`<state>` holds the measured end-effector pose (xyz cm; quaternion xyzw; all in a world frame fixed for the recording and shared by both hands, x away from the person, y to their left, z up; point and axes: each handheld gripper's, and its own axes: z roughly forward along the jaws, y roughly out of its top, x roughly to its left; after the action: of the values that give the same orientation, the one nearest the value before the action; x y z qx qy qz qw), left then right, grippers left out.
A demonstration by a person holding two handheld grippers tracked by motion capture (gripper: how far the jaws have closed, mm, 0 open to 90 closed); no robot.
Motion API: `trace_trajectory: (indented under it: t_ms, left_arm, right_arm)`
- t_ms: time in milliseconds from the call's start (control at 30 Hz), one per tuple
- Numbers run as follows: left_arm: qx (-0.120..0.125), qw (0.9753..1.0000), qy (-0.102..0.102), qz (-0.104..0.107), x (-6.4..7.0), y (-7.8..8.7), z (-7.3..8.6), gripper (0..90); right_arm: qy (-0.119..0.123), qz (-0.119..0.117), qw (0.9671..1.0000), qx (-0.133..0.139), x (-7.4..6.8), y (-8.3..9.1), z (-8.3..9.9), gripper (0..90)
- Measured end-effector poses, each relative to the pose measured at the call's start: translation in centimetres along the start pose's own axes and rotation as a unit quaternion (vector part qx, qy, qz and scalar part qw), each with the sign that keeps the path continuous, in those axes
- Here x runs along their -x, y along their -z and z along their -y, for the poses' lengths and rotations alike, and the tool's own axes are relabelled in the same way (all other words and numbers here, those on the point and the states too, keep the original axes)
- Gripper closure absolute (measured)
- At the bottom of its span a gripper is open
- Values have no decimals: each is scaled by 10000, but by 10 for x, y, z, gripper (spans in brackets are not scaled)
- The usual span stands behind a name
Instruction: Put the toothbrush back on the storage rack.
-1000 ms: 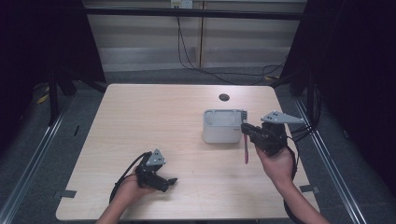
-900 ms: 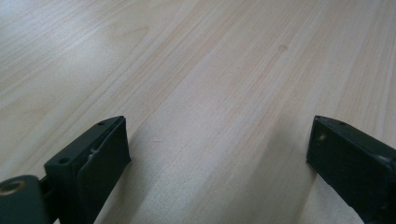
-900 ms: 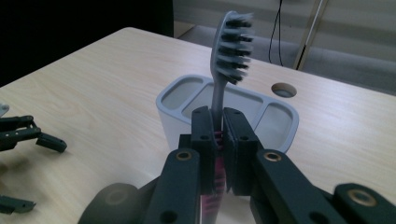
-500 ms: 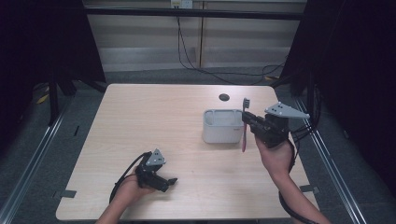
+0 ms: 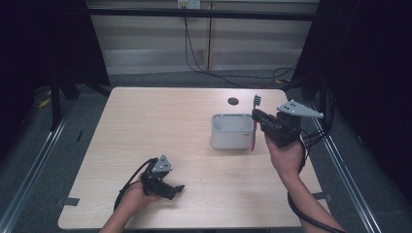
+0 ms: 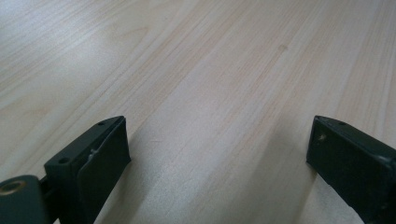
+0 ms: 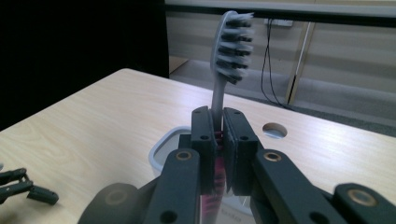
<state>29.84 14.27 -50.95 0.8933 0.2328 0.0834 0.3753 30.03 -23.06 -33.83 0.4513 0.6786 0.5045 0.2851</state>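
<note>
Right gripper view shows toothbrush (image 7: 223,93) bristles — high view, its pink handle.

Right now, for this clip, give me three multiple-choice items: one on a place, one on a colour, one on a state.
1. Where is the left claw?
A. on the table's near edge
B. over the bin
C. by the hole

2. What colour is the toothbrush handle?
A. blue
B. pink
C. green

3. How is the right claw?
A. open, empty
B. shut on the toothbrush
C. lying on the table

Answers: 1 A, it rests low at the front left; 2 B, pink shows below the claw beside the bin; 3 B, both jaws press the brush, held upright.
</note>
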Motion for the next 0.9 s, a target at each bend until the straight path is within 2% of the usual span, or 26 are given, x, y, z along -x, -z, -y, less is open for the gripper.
trace_trajectory:
  t_ms: [467,700,900]
  left_arm:
    - [-5,10000,1,0,0,0,0,54]
    - [-1,10000,6,0,0,0,0,54]
    - [-3,10000,3,-2,0,0,0,54]
  right_arm:
    - [-91,131,9997,193,10,-1,-17,840]
    - [-171,141,9996,189,16,-8,-23,840]
    - [-134,167,9995,229,16,-13,-30,840]
